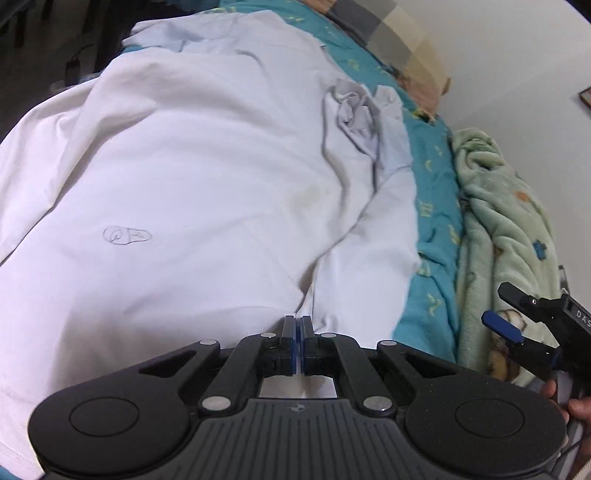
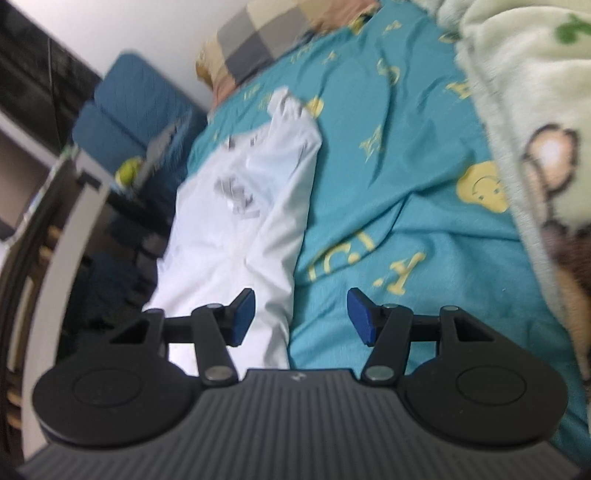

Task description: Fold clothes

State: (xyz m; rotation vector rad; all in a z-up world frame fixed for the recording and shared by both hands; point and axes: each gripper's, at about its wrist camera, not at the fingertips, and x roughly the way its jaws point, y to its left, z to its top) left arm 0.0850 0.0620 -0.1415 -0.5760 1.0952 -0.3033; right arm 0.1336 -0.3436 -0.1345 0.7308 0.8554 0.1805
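A white shirt (image 1: 192, 177) lies spread over the bed, its grey collar (image 1: 354, 110) bunched at the far right. A small pen doodle (image 1: 127, 235) marks the cloth. My left gripper (image 1: 299, 328) is shut on the shirt's near edge, where creases run into the blue pads. In the right wrist view the same shirt (image 2: 240, 206) lies along the bed's left side, a sleeve reaching toward me. My right gripper (image 2: 301, 317) hovers open over the sleeve's edge and the teal sheet, nothing between its pads. It also shows in the left wrist view, open, right gripper (image 1: 517, 314).
A teal bedsheet (image 2: 388, 166) with yellow prints covers the bed. A pale green fleece blanket (image 1: 506, 221) is heaped along the right side by the wall. A checked pillow (image 2: 266, 29) lies at the head. A blue chair (image 2: 136, 103) and dark furniture stand left of the bed.
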